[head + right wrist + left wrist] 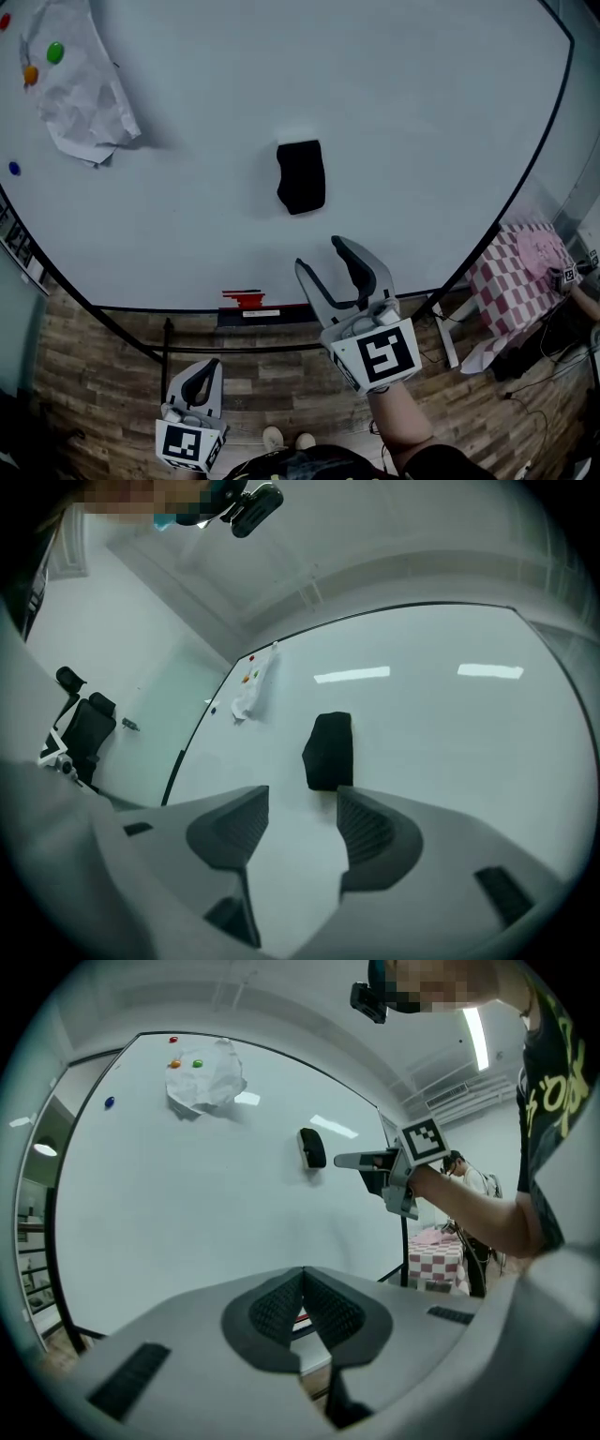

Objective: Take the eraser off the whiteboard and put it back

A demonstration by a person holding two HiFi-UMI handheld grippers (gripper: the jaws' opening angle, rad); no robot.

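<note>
Black blocky eraser [301,176] on whiteboard [394,112]

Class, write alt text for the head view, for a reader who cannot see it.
A black rectangular eraser sits mid-way on a large white whiteboard, and just below it the right gripper hangs open and empty. The left gripper is shut, lower left; a crumpled white paper sheet is pinned top left by round coloured magnets.

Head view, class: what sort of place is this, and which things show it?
Probably an office, classroom or lab workroom: a large whiteboard on a stand, a black eraser stuck to it, and coloured magnets holding crumpled paper.
</note>
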